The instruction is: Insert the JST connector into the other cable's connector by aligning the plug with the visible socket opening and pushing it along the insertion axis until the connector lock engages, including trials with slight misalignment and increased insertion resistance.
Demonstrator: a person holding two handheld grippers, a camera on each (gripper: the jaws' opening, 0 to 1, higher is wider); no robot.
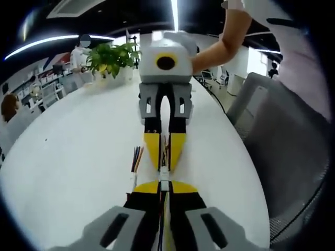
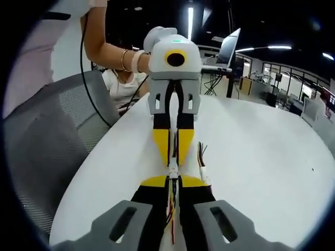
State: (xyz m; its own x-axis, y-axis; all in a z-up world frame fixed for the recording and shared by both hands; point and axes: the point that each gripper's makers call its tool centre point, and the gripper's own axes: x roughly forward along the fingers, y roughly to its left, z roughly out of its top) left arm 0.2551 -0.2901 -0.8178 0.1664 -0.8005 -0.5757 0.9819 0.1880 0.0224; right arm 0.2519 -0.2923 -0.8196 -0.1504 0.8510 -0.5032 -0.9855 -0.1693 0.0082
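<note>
Two yellow-tipped grippers face each other tip to tip over a white table (image 1: 78, 157). My left gripper (image 1: 164, 187) is shut on a cable whose thin wires run back between its jaws. My right gripper (image 1: 165, 163) comes from the far side, shut on the other cable's end. Between the tips sits a small white JST connector (image 1: 164, 175). In the right gripper view my right gripper (image 2: 174, 182) pinches red and yellow wires, with the white connector (image 2: 173, 168) just ahead and the left gripper (image 2: 172, 158) opposite it. I cannot tell whether plug and socket are fully seated.
A spare bundle of coloured wires (image 1: 137, 157) lies on the table beside the grippers, its white plug (image 2: 204, 175) toward me. A grey mesh chair (image 1: 282, 151) stands at the table edge. A potted plant (image 1: 112, 57) and a laptop (image 2: 228, 49) sit farther away.
</note>
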